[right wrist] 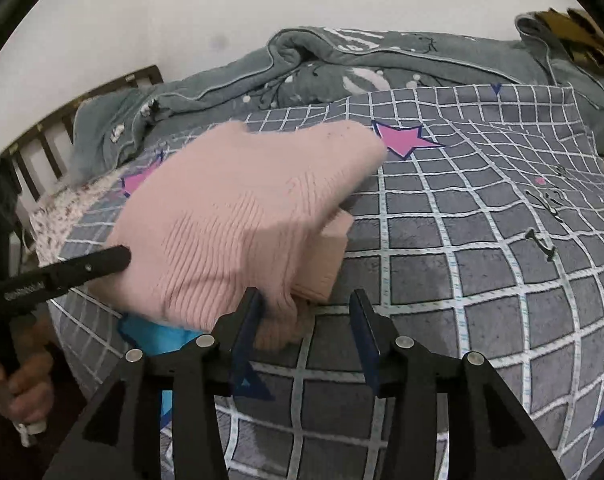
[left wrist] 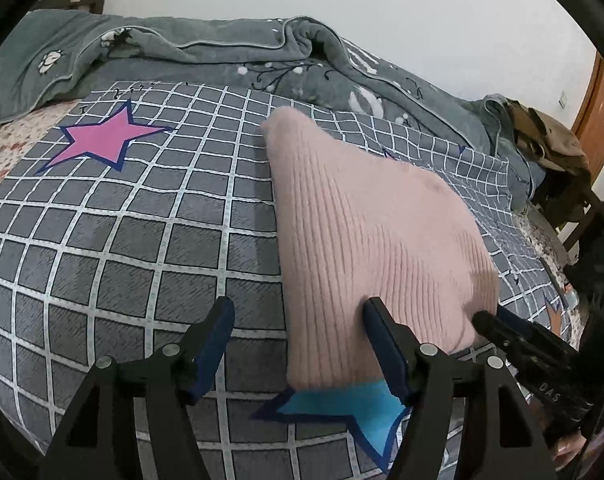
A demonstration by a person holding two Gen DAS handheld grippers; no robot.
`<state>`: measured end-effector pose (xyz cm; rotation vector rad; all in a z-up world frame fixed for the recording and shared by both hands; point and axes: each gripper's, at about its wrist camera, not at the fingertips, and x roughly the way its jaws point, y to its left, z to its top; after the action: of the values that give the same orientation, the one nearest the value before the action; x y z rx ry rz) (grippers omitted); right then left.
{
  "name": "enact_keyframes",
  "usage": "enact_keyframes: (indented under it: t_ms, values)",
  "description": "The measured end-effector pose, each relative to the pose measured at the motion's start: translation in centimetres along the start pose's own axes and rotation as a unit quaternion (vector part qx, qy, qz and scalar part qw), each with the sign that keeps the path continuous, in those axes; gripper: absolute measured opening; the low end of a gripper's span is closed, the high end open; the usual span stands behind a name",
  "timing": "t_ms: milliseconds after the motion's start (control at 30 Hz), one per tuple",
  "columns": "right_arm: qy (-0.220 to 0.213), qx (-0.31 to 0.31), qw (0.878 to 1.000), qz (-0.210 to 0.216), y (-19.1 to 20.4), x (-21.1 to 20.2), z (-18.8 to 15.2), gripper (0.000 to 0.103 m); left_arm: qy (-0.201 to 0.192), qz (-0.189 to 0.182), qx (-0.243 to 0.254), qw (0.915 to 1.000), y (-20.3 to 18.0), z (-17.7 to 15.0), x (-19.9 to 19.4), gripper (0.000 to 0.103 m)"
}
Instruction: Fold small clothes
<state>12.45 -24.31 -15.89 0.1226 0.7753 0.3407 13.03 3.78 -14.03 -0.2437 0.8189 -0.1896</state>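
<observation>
A pink ribbed sweater (left wrist: pixel 366 248), folded, lies on the grey checked bedspread (left wrist: pixel 121 240), its near edge covering part of a blue star (left wrist: pixel 342 412) printed there. The left gripper (left wrist: pixel 297 340) stands wide open at that near edge, gripping nothing, its right finger against the knit. The right gripper (right wrist: pixel 306 332) is partly open at the sweater's near right corner, nothing clamped.

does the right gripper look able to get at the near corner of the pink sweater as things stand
Probably yes. The right gripper stands open over the checked cover, and the pink sweater has its near corner beside the left finger. Nothing lies between them.
</observation>
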Motion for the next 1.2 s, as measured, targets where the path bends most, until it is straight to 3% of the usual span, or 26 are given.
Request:
enact_keyframes:
  t_ms: [233, 400, 433, 533, 633, 833, 1033, 1200]
  values:
    - [-0.05, 0.019, 0.998, 0.022, -0.5, -2.0, 2.1, 0.046, -0.014, 0.002, -0.01, 0.9998, 0.0, 0.7, -1.3, 0.066]
    - [-0.054, 0.053, 0.996, 0.041, -0.7, -0.2, 3.6, 0.045, -0.015, -0.008, -0.031, 0.9994, 0.3, 1.1, -1.4, 0.066]
    - [-0.044, 0.06, 0.996, 0.04, -0.7, 0.7, 3.6, 0.042, -0.016, -0.006, -0.03, 0.9994, 0.2, 1.2, -1.4, 0.066]
    - [-0.029, 0.067, 0.996, 0.053, -0.6, 2.2, 3.4, 0.015, -0.019, 0.005, -0.022, 0.9996, -0.2, 1.3, -1.4, 0.066]
    - [-0.048, 0.054, 0.996, 0.042, -0.5, 1.6, 3.2, 0.015, -0.027, 0.016, -0.006, 0.9995, -0.9, 1.4, -1.6, 0.066]
    - [-0.046, 0.035, 0.998, 0.035, -0.4, 1.4, 3.9, 0.02, -0.038, 0.032, 0.02, 0.9986, -2.1, 2.2, -1.3, 0.066]
    - [-0.074, 0.008, 0.997, 0.009, -0.1, 0.6, 5.2, 0.03, -0.043, 0.033, 0.017, 0.9984, -2.1, 3.5, -0.7, 0.066]
    - [-0.08, -0.01, 0.997, 0.021, 0.6, 1.2, 6.7, 0.031, -0.044, 0.036, 0.017, 0.9982, -2.0, 5.2, 0.4, 0.066]
